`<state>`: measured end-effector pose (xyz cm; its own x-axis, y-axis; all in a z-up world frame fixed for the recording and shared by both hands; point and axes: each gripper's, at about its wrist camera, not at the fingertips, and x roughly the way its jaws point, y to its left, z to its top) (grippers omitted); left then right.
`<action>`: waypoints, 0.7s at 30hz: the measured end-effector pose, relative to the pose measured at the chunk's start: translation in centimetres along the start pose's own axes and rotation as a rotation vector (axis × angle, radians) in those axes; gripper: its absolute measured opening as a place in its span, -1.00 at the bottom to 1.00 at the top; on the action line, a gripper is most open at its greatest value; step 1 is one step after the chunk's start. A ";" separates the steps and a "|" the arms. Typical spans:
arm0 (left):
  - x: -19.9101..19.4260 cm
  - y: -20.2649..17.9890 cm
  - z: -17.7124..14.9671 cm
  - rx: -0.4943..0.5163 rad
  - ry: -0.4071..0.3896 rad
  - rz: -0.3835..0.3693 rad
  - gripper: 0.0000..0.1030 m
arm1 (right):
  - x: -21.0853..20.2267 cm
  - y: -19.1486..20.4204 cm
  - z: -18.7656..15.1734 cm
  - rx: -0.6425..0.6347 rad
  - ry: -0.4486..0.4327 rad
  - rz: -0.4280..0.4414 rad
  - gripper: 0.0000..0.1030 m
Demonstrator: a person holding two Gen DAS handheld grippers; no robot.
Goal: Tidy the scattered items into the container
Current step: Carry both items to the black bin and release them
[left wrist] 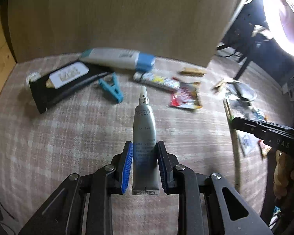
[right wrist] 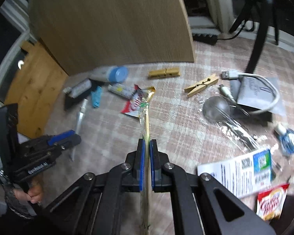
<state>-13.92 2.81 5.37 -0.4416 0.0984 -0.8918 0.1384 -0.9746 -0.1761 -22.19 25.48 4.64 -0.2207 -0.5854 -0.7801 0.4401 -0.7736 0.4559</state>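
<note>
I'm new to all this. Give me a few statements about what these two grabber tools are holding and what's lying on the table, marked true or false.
1. The left gripper holds a grey tube. True.
2. The right gripper is empty. False: it is shut on wrapped chopsticks.
3. A blue clothespin lies on the checked tablecloth. True.
4. Both wooden clothespins are stacked together. False: they lie apart.

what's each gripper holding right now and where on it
The left hand-held gripper pinches a grey cosmetic tube near its crimped flat end, nozzle pointing away. The right hand-held gripper clamps wrapped chopsticks partway along their length.
</note>
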 end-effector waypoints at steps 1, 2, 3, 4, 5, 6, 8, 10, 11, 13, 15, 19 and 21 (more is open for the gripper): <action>-0.3 -0.7 0.1 0.004 -0.009 -0.011 -0.54 | -0.8 0.1 -0.2 0.011 -0.018 0.008 -0.91; -0.6 -1.4 0.2 0.010 -0.019 -0.025 -0.54 | -1.6 0.2 -0.3 0.020 -0.038 0.014 -0.91; -1.0 -2.1 0.2 0.019 -0.030 -0.038 -0.54 | -2.7 0.3 -0.6 0.032 -0.064 0.021 -0.91; -1.4 -2.7 0.2 0.025 -0.036 -0.049 -0.54 | -3.5 0.4 -0.8 0.042 -0.082 0.024 -0.91; -2.3 -3.4 -0.1 0.034 -0.046 -0.065 -0.54 | -4.3 0.4 -0.9 0.049 -0.096 0.028 -0.91; -2.6 -4.2 0.1 0.044 -0.054 -0.076 -0.54 | -5.2 0.4 -1.0 0.054 -0.111 0.031 -0.91; -3.7 -5.6 -0.3 0.066 -0.066 -0.096 -0.54 | -7.1 0.4 -1.4 0.063 -0.143 0.028 -0.91; -4.1 -7.2 -0.8 0.089 -0.078 -0.117 -0.54 | -9.0 0.4 -1.8 0.067 -0.174 0.020 -0.92; -4.8 -7.8 -1.2 0.103 -0.086 -0.125 -0.54 | -10.0 0.3 -2.1 0.070 -0.190 0.016 -0.92; -5.6 -9.3 -2.0 0.135 -0.099 -0.142 -0.54 | -11.9 0.2 -2.7 0.076 -0.223 0.004 -0.93; -6.6 -10.9 -2.3 0.168 -0.112 -0.167 -0.54 | -14.1 -0.1 -3.5 0.088 -0.252 -0.011 -0.95; -8.1 -14.5 -3.0 0.239 -0.124 -0.227 -0.54 | -19.3 -1.3 -6.2 0.120 -0.321 -0.050 -0.97; -8.3 -16.7 -3.4 0.286 -0.124 -0.265 -0.54 | -22.4 -2.2 -8.0 0.147 -0.366 -0.081 -0.98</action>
<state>-9.49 18.93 14.31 -0.5350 0.3458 -0.7708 -0.2389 -0.9371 -0.2546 -11.28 42.24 17.75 -0.5568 -0.5481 -0.6242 0.2847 -0.8318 0.4764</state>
